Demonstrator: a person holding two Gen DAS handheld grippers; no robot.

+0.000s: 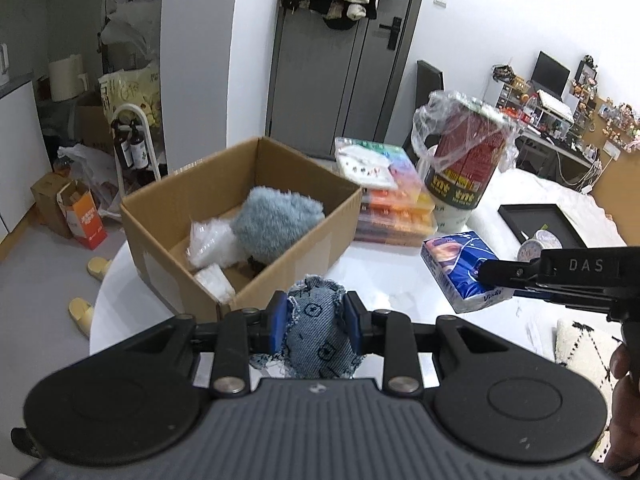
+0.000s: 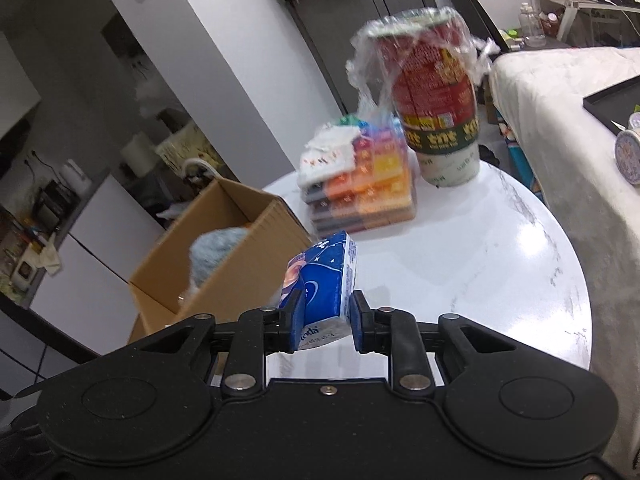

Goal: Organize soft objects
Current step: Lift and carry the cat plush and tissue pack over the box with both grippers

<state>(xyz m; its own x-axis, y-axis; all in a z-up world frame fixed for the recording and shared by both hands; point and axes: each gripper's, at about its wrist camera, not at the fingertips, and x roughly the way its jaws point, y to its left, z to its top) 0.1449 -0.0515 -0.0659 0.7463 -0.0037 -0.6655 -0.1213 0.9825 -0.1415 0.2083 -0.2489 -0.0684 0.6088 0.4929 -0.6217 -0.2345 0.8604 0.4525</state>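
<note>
My left gripper point(image 1: 315, 324) is shut on a frayed denim pouch point(image 1: 318, 338), held above the white round table just in front of the open cardboard box point(image 1: 280, 264). Inside the box lie a fluffy grey-blue cloth point(image 1: 276, 224) and white plastic packets point(image 1: 210, 242). My right gripper point(image 2: 325, 322) is shut on a blue tissue pack point(image 2: 324, 284), lifted off the table to the right of the box point(image 2: 224, 256). In the left wrist view the right gripper's fingers point(image 1: 500, 274) come in from the right and clamp the same pack point(image 1: 456, 264).
Behind the box stands a stack of colourful flat cases point(image 1: 394, 208) point(image 2: 360, 196) with a white pouch on top. Plastic-wrapped cups point(image 1: 464, 160) point(image 2: 436, 108) stand right of it. A white-covered surface with a black tray point(image 1: 540, 224) borders the table point(image 2: 500, 264) on the right.
</note>
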